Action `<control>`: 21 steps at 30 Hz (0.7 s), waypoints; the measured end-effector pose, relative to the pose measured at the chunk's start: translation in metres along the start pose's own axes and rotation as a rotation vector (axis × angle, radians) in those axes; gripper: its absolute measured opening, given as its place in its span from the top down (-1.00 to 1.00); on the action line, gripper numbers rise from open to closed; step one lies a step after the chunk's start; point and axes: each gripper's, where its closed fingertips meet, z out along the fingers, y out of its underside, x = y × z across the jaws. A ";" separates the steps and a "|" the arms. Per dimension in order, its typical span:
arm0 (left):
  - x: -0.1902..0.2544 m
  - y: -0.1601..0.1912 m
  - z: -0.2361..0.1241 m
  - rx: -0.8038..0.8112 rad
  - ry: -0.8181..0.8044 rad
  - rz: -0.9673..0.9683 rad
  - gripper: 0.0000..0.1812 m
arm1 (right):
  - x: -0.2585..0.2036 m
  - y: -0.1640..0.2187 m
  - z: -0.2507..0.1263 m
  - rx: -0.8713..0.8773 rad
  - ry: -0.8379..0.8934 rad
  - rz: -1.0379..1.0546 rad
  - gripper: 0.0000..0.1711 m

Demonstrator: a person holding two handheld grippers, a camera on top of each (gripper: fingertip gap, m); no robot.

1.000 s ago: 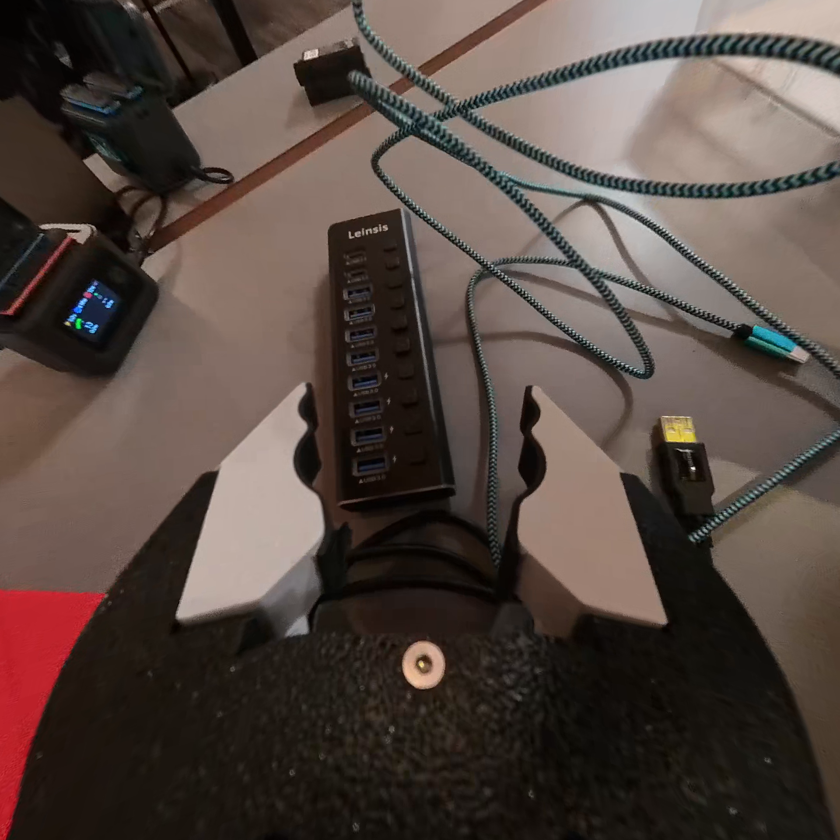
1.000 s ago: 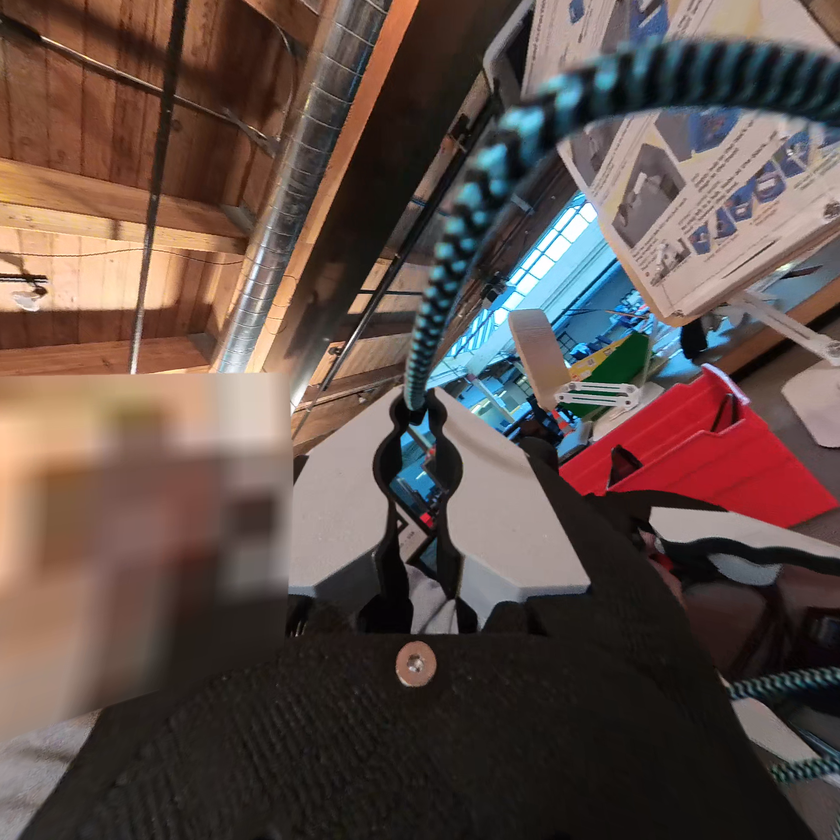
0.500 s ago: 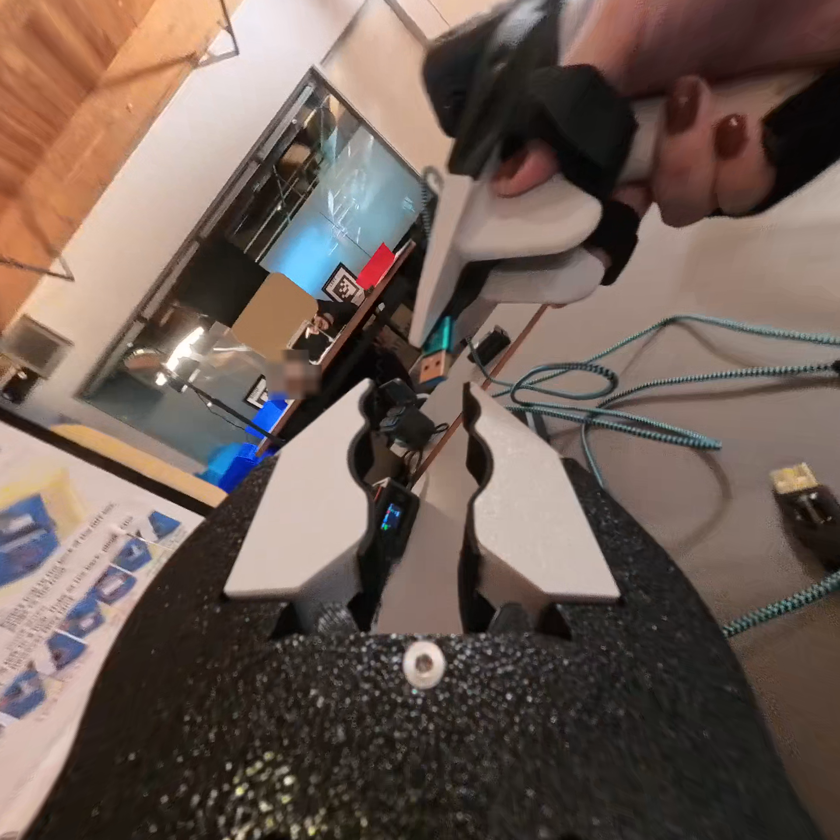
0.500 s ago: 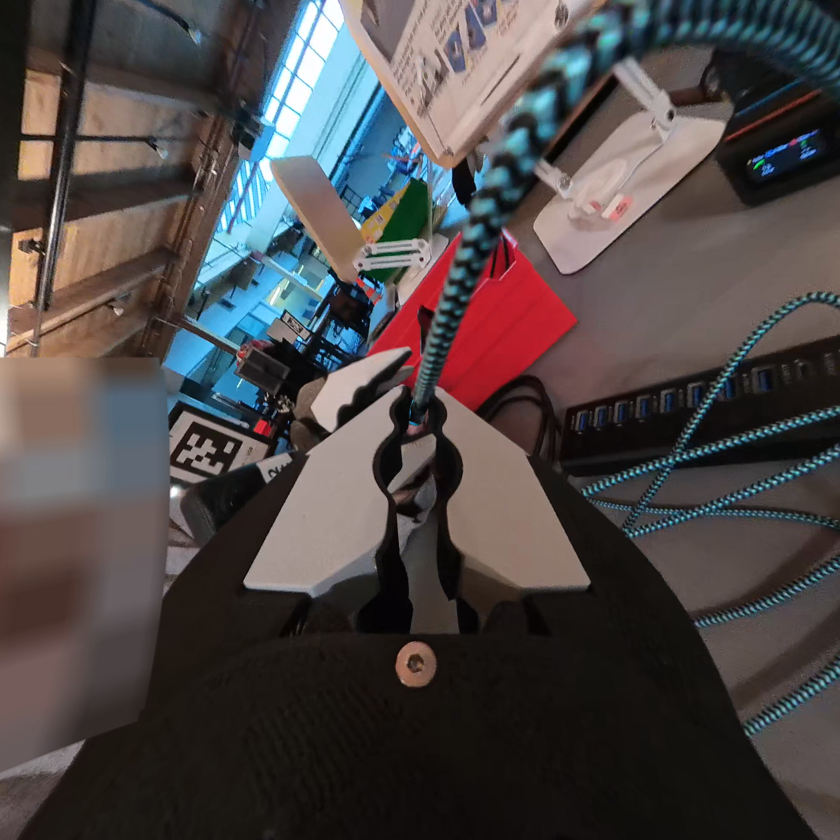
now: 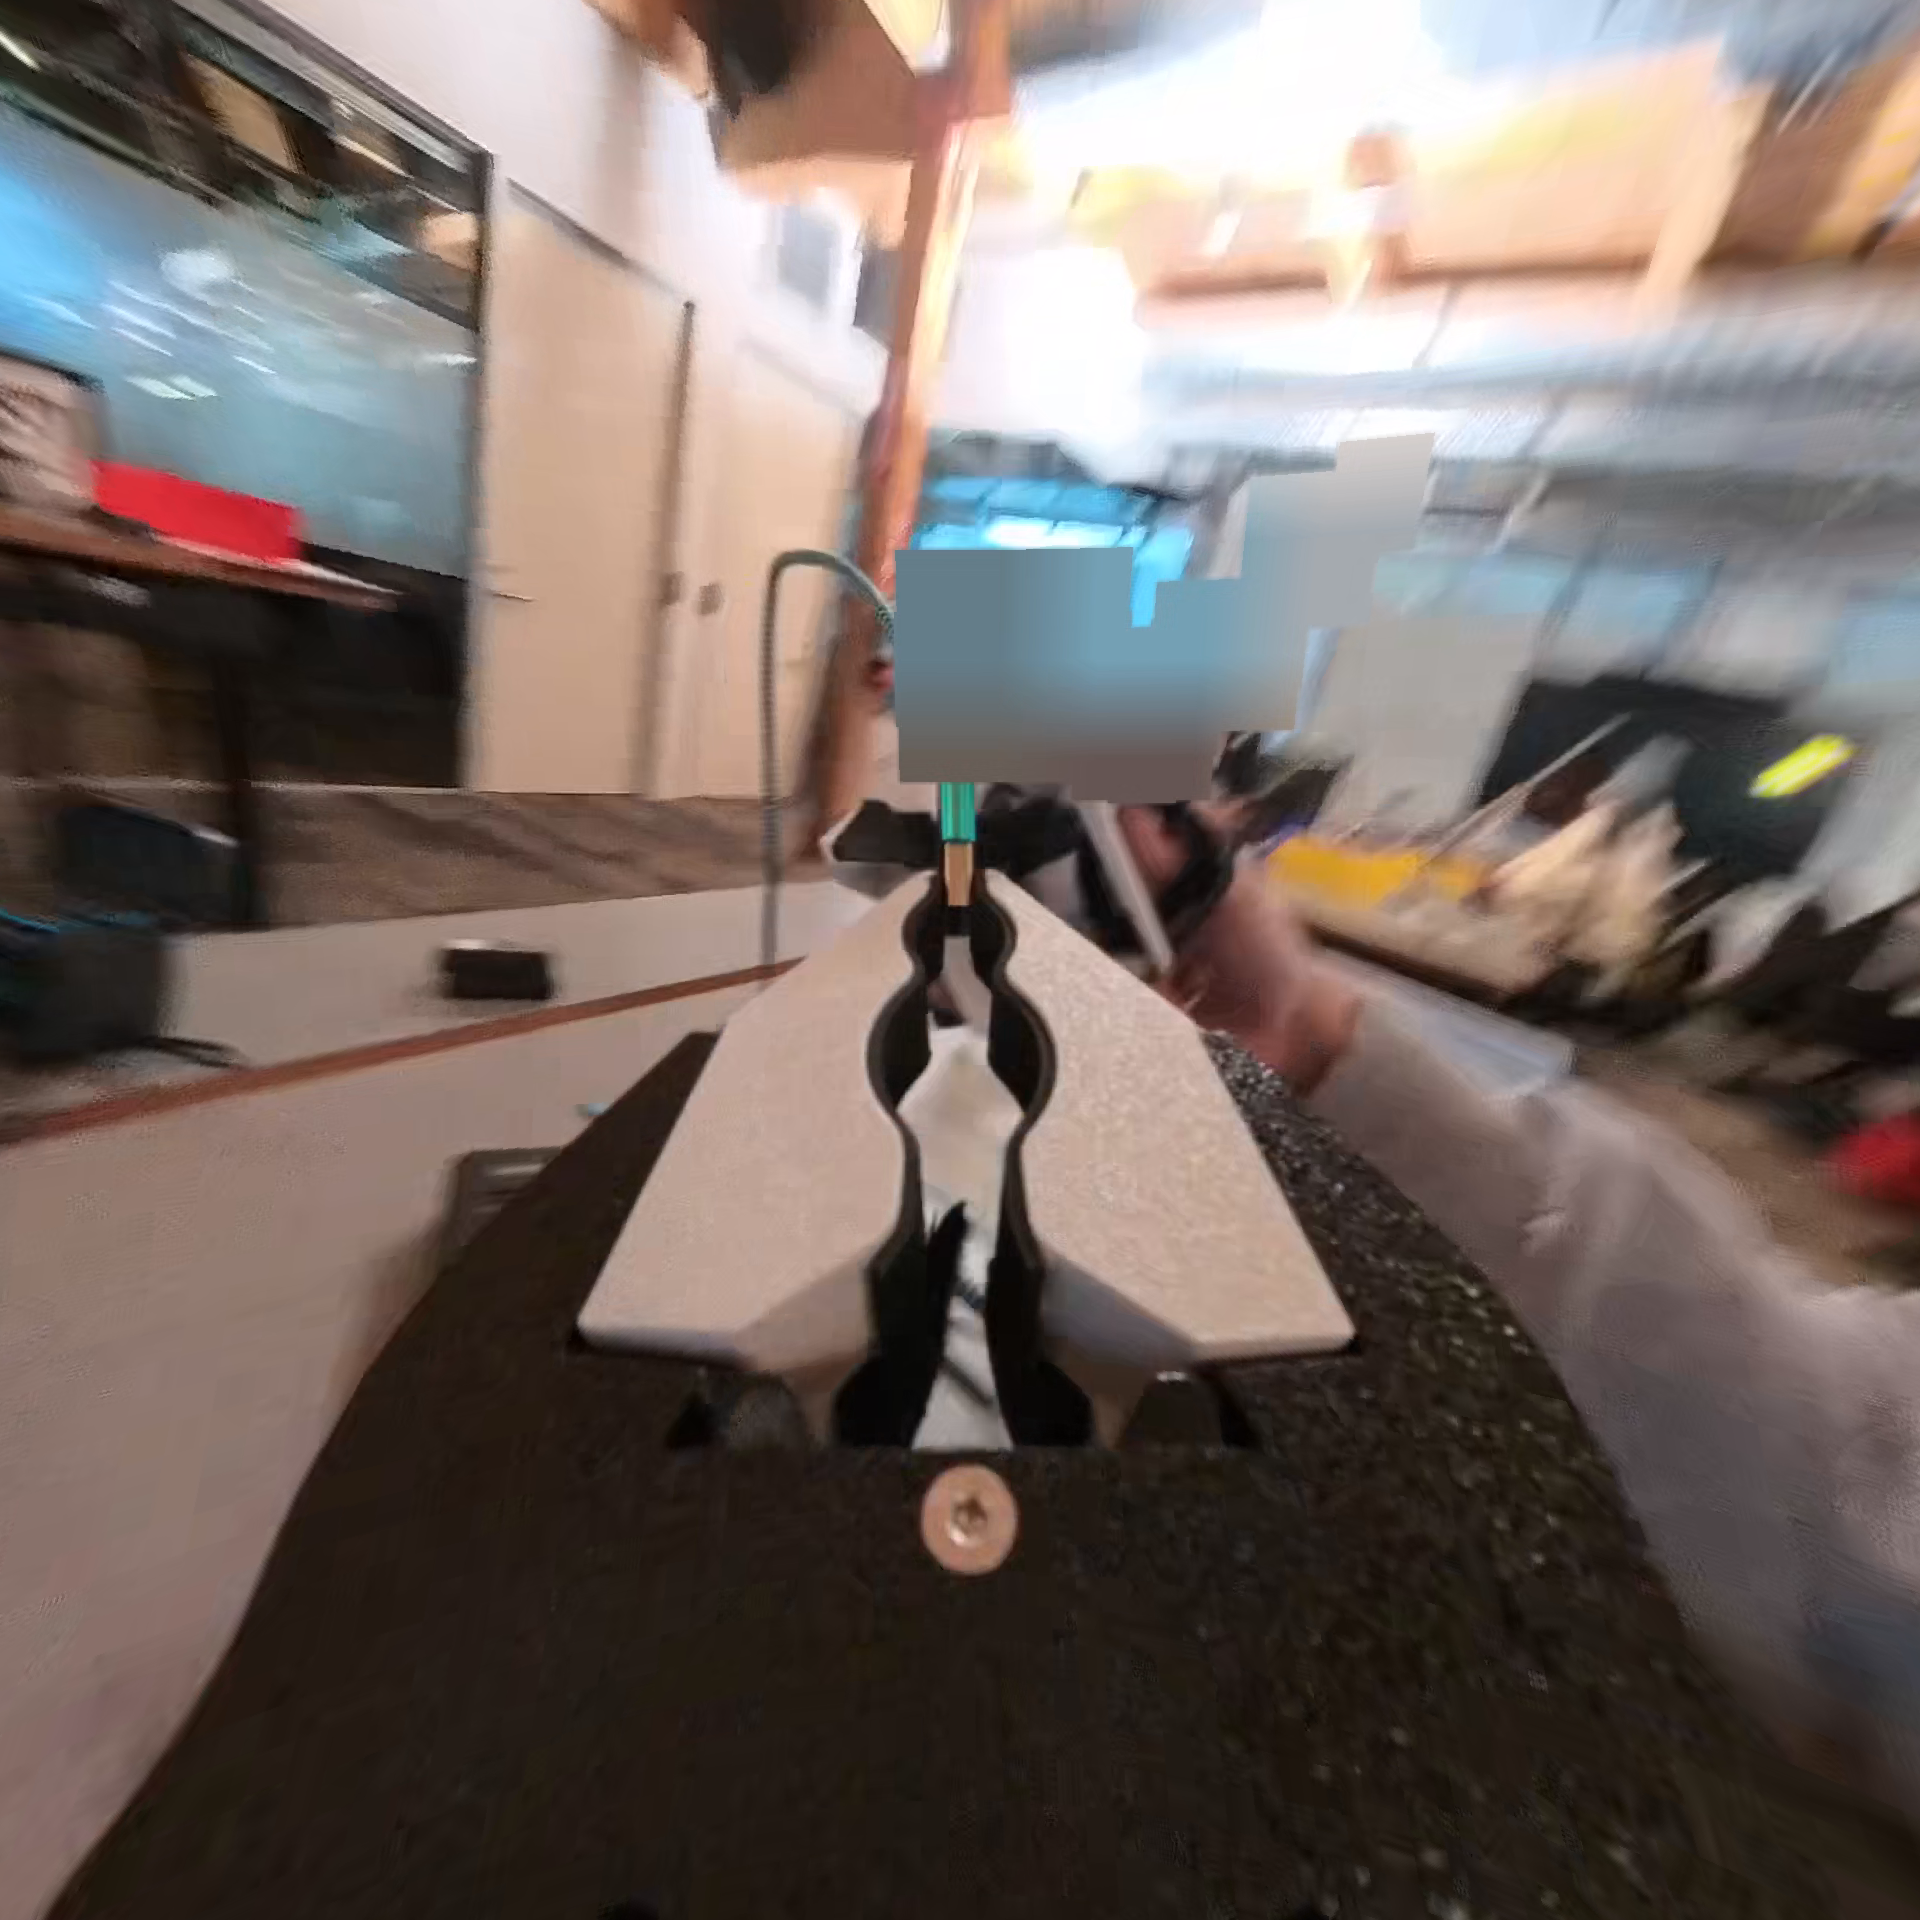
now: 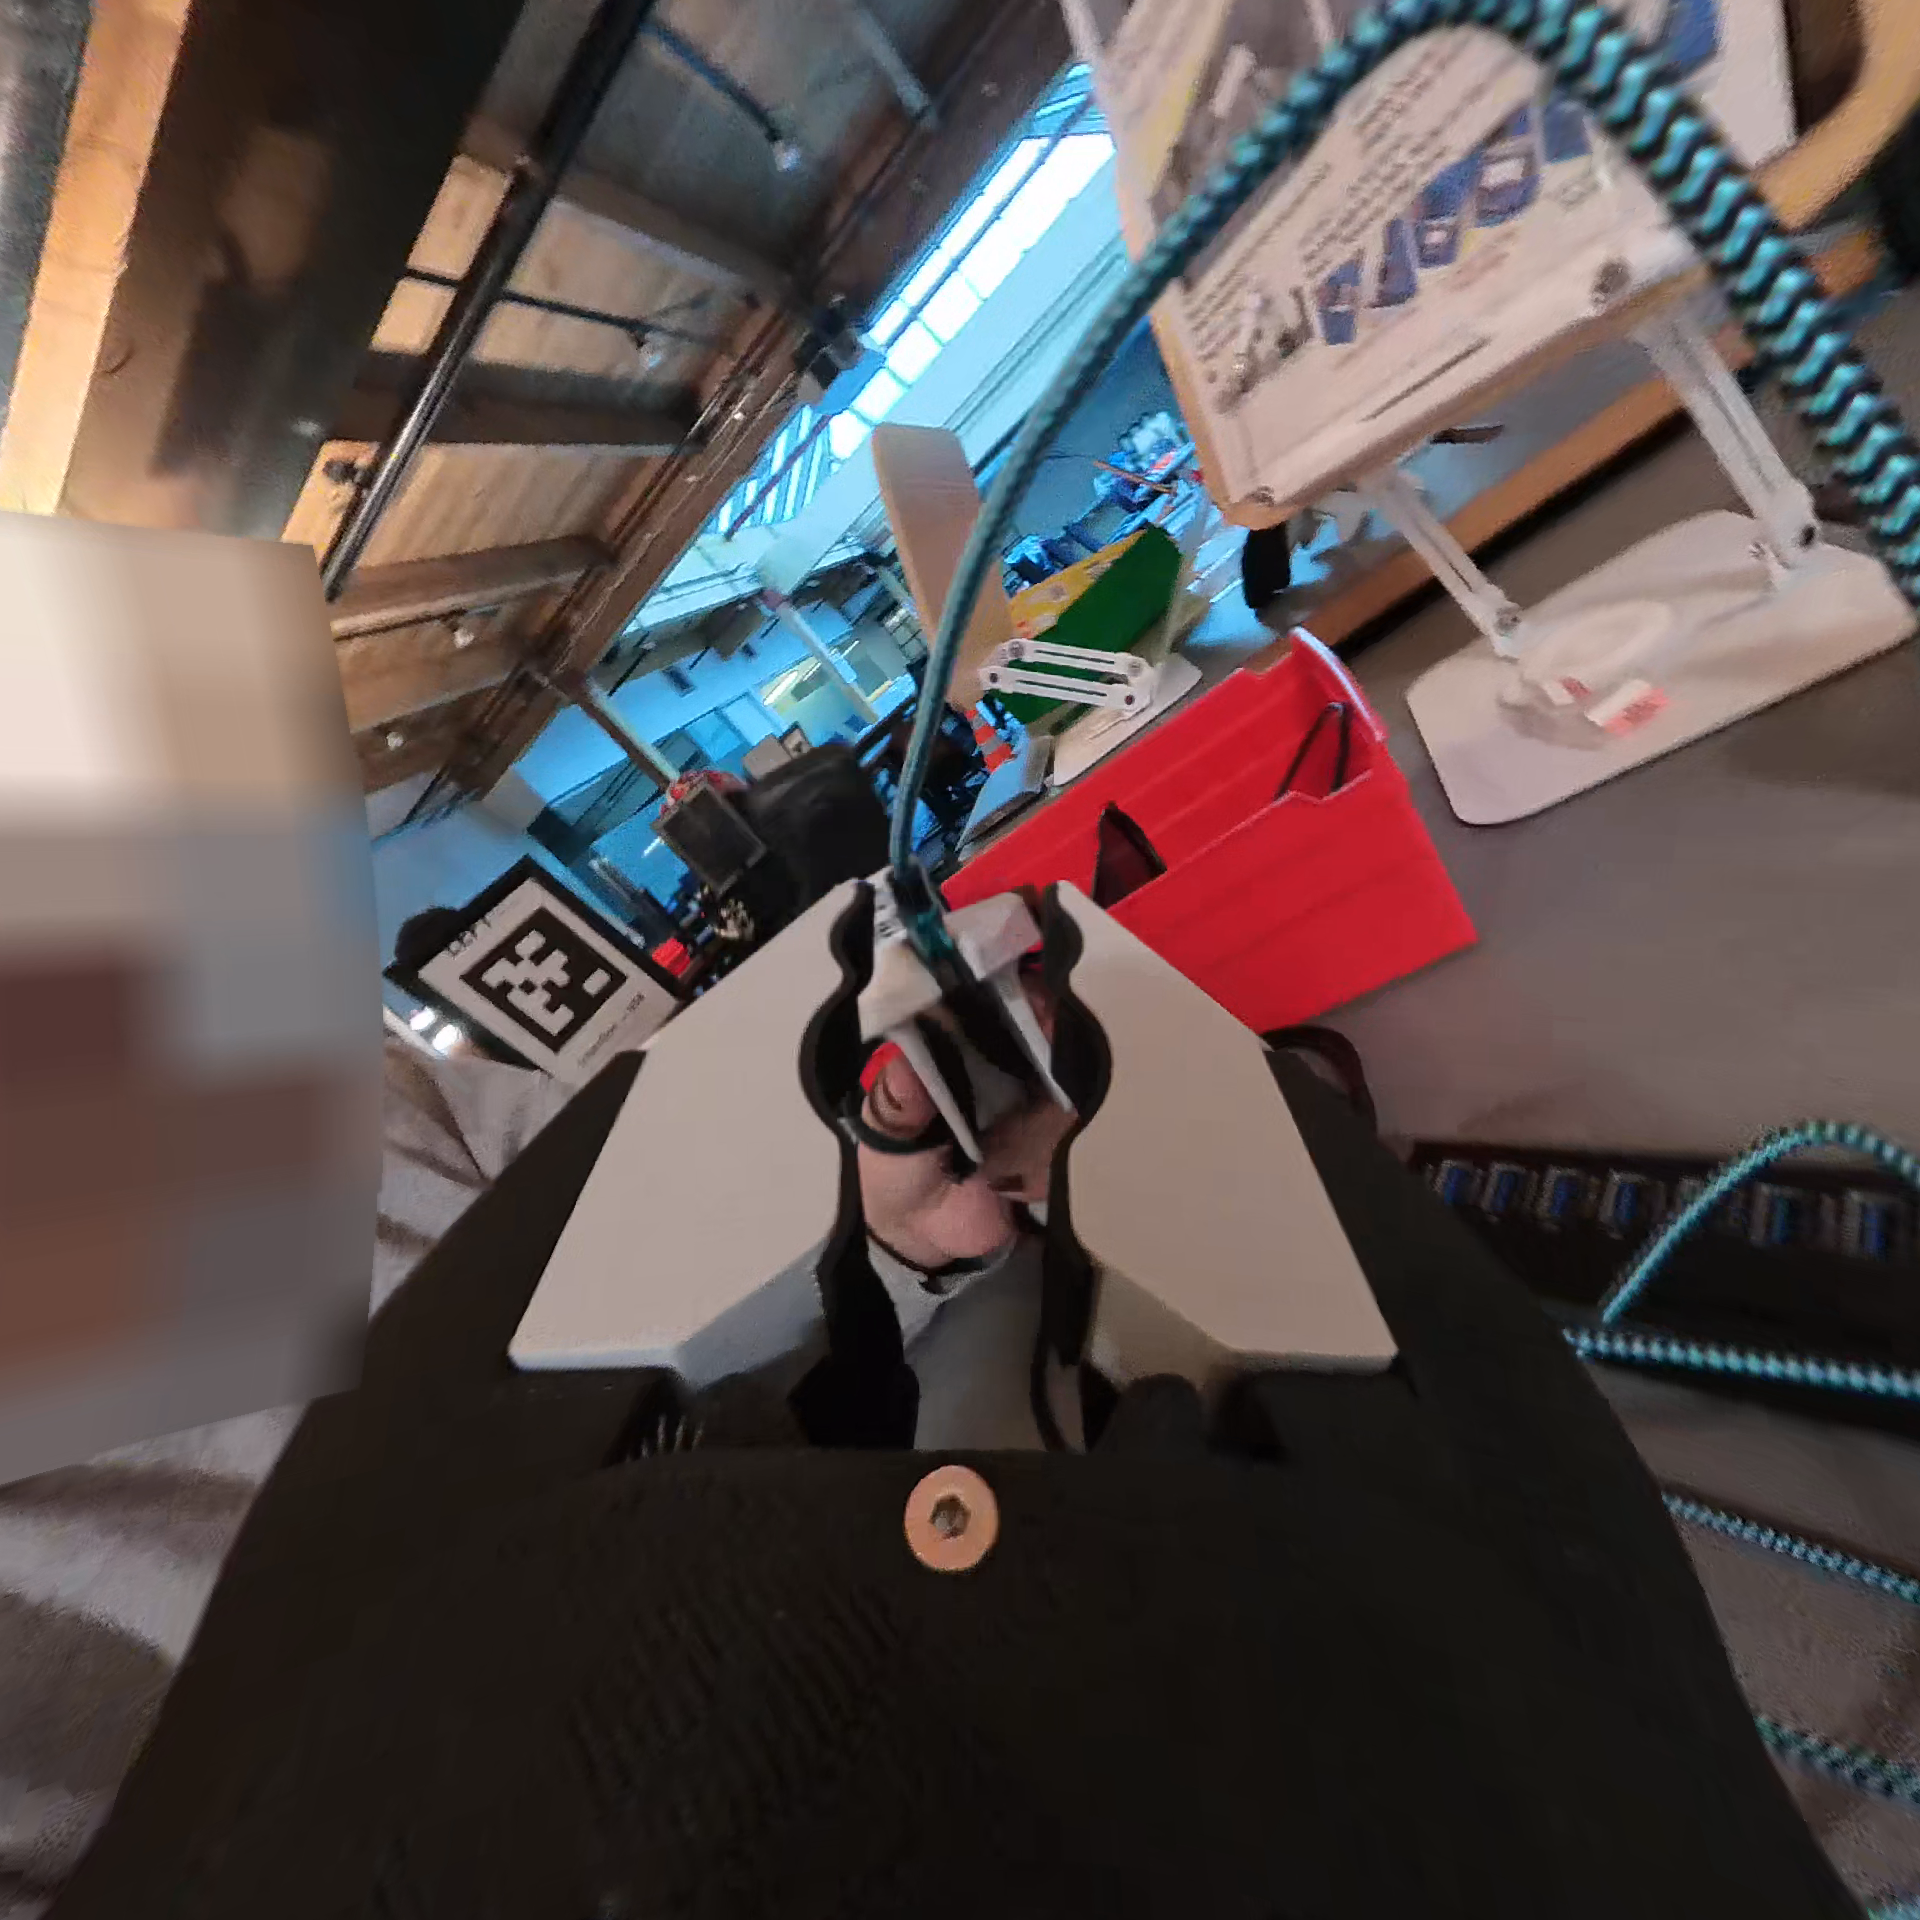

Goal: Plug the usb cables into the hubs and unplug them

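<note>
Handover in mid-air: the left gripper (image 5: 957, 896), centre frame, pinches the teal plug (image 5: 956, 831) at its tip, fingers together on it. The right gripper (image 6: 956, 909) stands apart, letting go. The cable (image 6: 1039, 468) arcs upward; the hub (image 6: 1662, 1210) waits lower right.

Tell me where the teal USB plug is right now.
Centre of the left wrist view: the teal USB plug is pinched in the tips of the left gripper, off the table.
</note>
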 end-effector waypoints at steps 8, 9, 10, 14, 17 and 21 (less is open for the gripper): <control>0.010 -0.010 -0.003 0.119 0.240 -0.415 0.99 | -0.015 0.005 0.012 -0.009 -0.089 -0.131 0.94; 0.008 -0.008 -0.002 0.109 0.233 -0.433 0.99 | -0.012 0.005 0.012 -0.012 -0.068 -0.138 0.95; 0.005 -0.006 -0.001 0.100 0.215 -0.429 0.99 | -0.009 0.005 0.011 -0.013 -0.044 -0.142 0.95; -0.023 0.021 0.000 -0.102 0.016 -0.269 0.54 | -0.006 -0.021 -0.001 0.172 -0.134 0.120 0.95; -0.052 0.044 -0.009 -0.274 -0.181 -0.054 0.44 | 0.002 -0.034 -0.020 0.304 -0.243 0.308 0.95; -0.047 0.063 -0.004 -0.346 -0.161 -0.046 0.40 | 0.007 -0.039 -0.029 0.358 -0.281 0.359 0.95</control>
